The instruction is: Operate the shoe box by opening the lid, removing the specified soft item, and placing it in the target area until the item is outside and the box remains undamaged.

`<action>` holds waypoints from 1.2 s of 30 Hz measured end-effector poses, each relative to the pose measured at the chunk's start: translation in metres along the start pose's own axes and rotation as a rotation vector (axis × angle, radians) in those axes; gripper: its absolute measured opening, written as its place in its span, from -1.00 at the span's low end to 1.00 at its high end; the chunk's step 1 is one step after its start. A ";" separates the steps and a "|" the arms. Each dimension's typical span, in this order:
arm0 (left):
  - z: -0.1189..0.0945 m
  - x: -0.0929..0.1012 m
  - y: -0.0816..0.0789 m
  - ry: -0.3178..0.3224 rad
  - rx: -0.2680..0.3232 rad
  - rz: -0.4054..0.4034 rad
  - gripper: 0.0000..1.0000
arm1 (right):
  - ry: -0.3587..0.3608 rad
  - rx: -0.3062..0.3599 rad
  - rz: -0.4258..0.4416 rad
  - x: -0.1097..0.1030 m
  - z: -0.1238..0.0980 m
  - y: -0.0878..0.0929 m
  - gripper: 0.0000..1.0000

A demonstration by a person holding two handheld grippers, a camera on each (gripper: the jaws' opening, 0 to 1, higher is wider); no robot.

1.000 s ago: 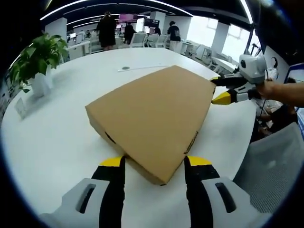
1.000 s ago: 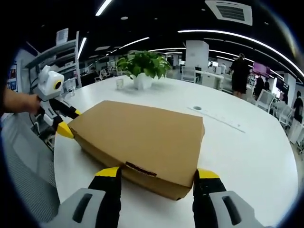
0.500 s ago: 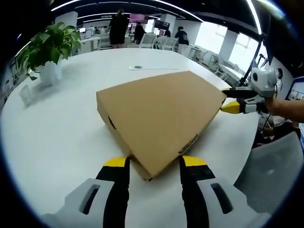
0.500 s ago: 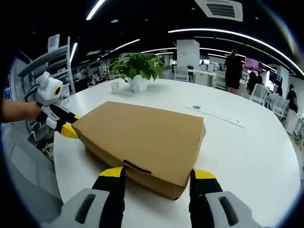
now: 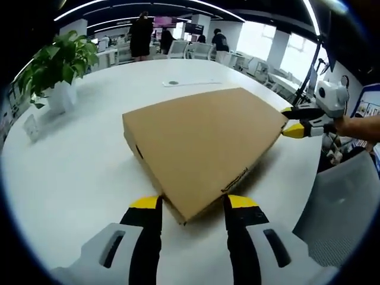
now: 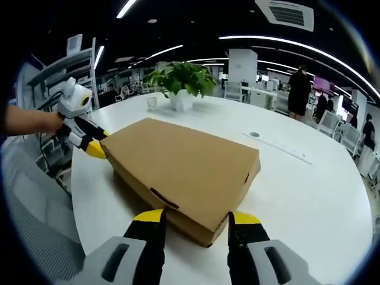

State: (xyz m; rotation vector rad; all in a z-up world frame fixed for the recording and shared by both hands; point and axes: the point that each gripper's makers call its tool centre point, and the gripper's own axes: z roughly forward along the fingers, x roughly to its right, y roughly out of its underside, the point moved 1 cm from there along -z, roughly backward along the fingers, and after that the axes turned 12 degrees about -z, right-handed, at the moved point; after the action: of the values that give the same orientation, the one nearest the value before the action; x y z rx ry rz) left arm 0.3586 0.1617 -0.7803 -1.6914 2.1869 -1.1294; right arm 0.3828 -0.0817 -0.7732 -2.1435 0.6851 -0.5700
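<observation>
Left gripper (image 5: 189, 205): jaws spread, flanking one near corner of the shoe box (image 5: 202, 139); corner sits between the yellow tips, whether touching is hard to tell. Seen also in the right gripper view (image 6: 95, 145), at the box's far left corner, held by a hand (image 6: 27, 120).

Right gripper (image 6: 196, 218): jaws apart, straddling the opposite corner of the shoe box (image 6: 190, 169). Seen also in the left gripper view (image 5: 300, 123), tips at the box's right-hand corner; upper jaw dark, lower tip yellow, with a gap between them.

Box position: flat on the white table (image 5: 77, 160), lid closed, near the table edge closest to the person.

Lid: closed; a slot shows on the side wall in the right gripper view.

Soft item: not visible, presumably inside.

Step in hand: bracing or squaring the box at two diagonal corners, ahead of opening. Lid-opening not yet begun.

Next move calls for: finding the lid's free edge, steadying the base with one gripper and raising the lid gently with the other, so the cardboard neither creases nor tears.

Count: one box; two grippers; one potted plant (image 6: 181, 83); one small card stand (image 5: 28, 132) near the plant; several people standing far back in the office.
</observation>
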 end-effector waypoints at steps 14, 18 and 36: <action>-0.016 -0.027 0.005 0.007 -0.041 0.057 -0.16 | -0.042 0.015 -0.033 -0.032 0.005 -0.010 -0.34; -0.021 -0.033 0.007 0.007 -0.048 0.059 -0.16 | -0.052 0.017 -0.039 -0.039 0.008 -0.014 -0.34; -0.039 -0.053 0.018 -0.009 -0.056 0.046 -0.17 | -0.081 0.039 -0.030 -0.066 0.012 -0.025 -0.38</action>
State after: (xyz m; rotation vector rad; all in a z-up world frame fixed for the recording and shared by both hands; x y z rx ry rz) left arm 0.3422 0.2285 -0.7810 -1.6554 2.2596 -1.0568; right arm 0.3472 -0.0196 -0.7714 -2.1313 0.5931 -0.5055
